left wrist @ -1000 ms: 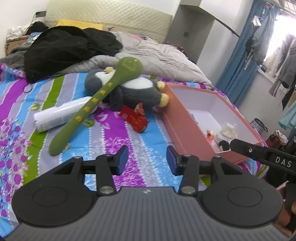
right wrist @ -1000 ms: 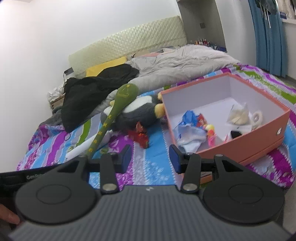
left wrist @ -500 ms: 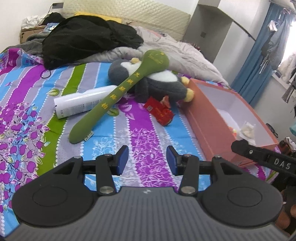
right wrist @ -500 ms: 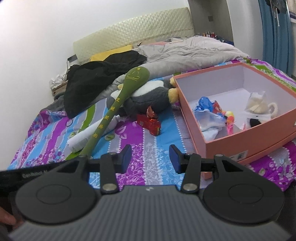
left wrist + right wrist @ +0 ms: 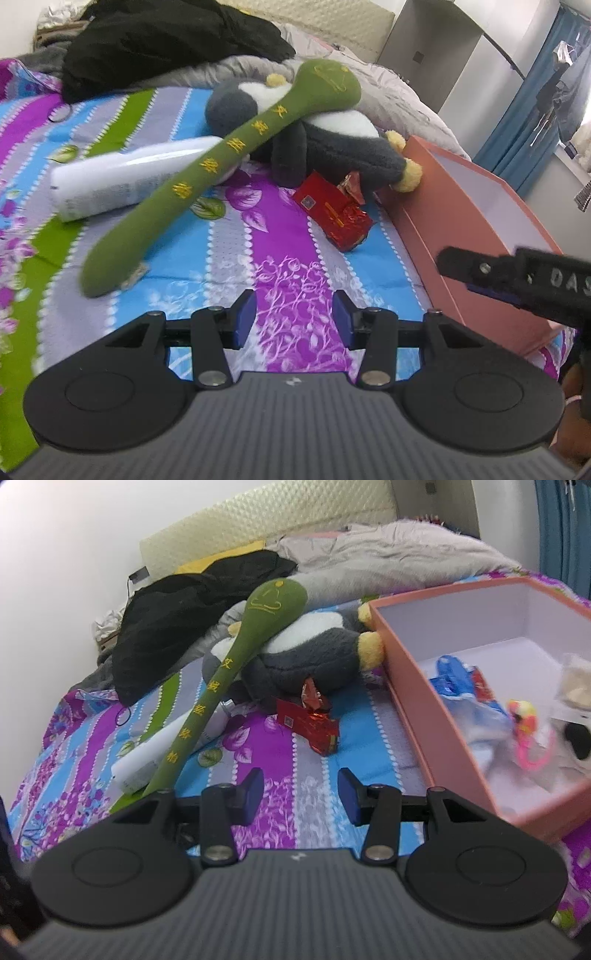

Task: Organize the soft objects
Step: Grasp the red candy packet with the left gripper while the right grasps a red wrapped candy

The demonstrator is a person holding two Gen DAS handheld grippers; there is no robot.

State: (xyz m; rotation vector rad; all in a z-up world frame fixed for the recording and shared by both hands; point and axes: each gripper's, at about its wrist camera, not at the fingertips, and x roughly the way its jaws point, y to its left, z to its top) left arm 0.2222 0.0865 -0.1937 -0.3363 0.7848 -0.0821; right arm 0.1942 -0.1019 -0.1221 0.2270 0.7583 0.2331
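Two grippers, both w/ jaws apart, nothing held: left gripper (image 5: 293, 314), right gripper (image 5: 301, 794). Landmark = pink box (image 5: 413, 701). Penguin plush (image 5: 310, 653) touches box's left wall; green plush mallet (image 5: 221, 158) lies across penguin. Red packet (image 5: 308, 725) just left of box. Small soft toys (image 5: 517, 723) inside box.

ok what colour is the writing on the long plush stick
Yellow characters on the olive-green plush stick, clearest in the left wrist view.
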